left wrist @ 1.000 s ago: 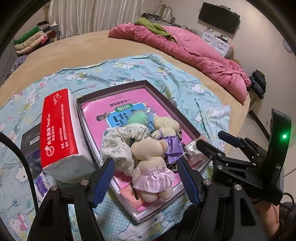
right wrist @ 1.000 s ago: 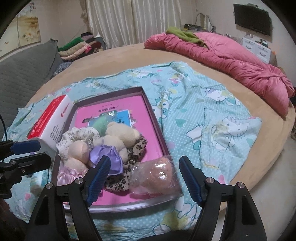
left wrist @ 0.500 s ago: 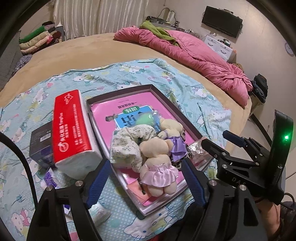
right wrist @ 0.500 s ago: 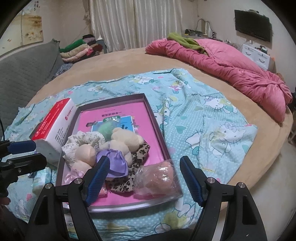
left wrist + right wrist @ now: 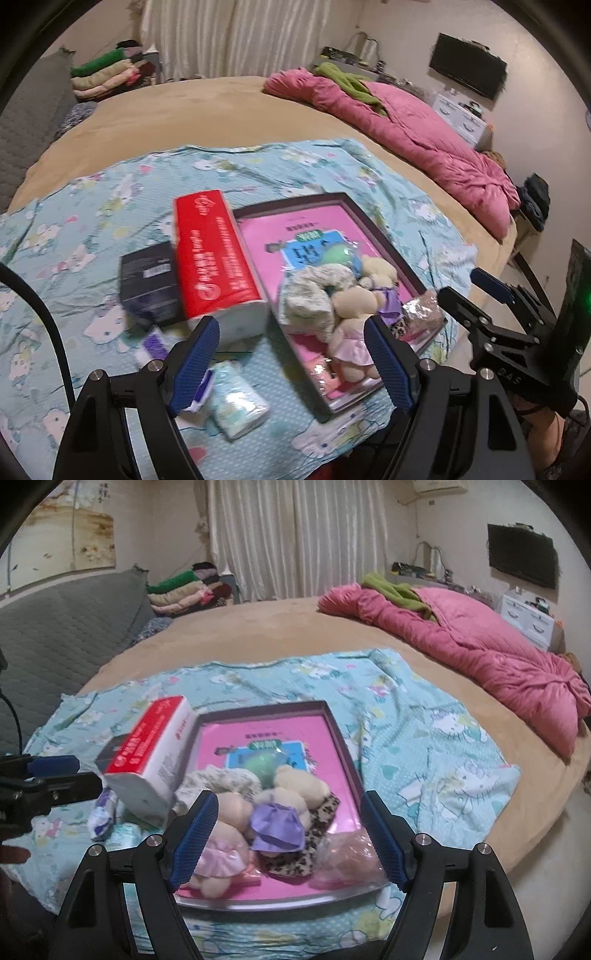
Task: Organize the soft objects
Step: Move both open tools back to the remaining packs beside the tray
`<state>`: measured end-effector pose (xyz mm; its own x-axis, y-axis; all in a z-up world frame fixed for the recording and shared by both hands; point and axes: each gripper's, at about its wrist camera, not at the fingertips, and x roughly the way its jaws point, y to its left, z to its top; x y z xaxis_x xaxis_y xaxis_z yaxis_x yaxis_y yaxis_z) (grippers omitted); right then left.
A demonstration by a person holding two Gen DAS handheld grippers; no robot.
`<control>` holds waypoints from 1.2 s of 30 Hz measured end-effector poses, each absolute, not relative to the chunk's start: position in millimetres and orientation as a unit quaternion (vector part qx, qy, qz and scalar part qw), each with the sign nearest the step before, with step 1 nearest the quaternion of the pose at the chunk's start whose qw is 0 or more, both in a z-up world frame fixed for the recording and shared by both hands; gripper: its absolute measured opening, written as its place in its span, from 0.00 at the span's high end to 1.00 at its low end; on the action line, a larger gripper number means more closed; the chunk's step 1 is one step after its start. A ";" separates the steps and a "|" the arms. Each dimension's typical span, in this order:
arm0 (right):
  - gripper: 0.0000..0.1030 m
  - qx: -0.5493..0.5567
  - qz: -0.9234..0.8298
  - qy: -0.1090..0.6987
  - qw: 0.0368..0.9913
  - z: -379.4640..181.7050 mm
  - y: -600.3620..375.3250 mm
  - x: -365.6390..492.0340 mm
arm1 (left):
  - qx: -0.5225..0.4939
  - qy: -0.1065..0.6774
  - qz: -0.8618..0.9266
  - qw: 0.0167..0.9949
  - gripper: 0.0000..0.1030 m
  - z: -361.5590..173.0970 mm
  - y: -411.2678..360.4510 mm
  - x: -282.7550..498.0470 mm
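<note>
A shallow dark tray with a pink book inside lies on the blue patterned sheet. In it sit a plush bear in a pink skirt, a bear with a purple bow, a floral scrunchie, a leopard scrunchie and a bagged pink item. My left gripper is open and empty, above the sheet near the tray's left edge. My right gripper is open and empty, above the tray's near end. It also shows in the left wrist view.
A red and white tissue pack lies left of the tray, with a dark box beside it. Small tissue packets lie on the sheet near me. A pink quilt lies on the bed at the right.
Both grippers have pulled back and up from the tray, and the left one has swung left. More of the sheet and small packets now show. Both stay open.
</note>
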<state>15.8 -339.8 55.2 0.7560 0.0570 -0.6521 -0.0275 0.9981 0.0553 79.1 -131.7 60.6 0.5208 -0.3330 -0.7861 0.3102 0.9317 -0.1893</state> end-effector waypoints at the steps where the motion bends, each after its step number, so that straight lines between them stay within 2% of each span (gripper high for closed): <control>1: 0.22 0.019 0.026 0.344 0.938 58.4 -336.7 14.5 | -0.016 0.452 -0.179 0.874 0.22 63.8 -125.4 79.0; 19: 0.21 -0.017 0.111 0.313 0.943 94.1 -261.9 -4.3 | -0.057 0.427 -0.121 0.894 0.22 96.9 -41.4 62.7; 36: 0.21 -0.059 0.183 0.324 0.926 91.2 -192.3 -16.9 | -0.073 0.430 -0.105 0.894 0.22 88.8 -9.1 42.4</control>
<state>-16.9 -192.3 91.2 0.7231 0.3004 -0.6220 -0.3774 0.9260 0.0084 42.4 -9.1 88.8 0.6080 -0.2511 -0.7532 0.1251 0.9671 -0.2214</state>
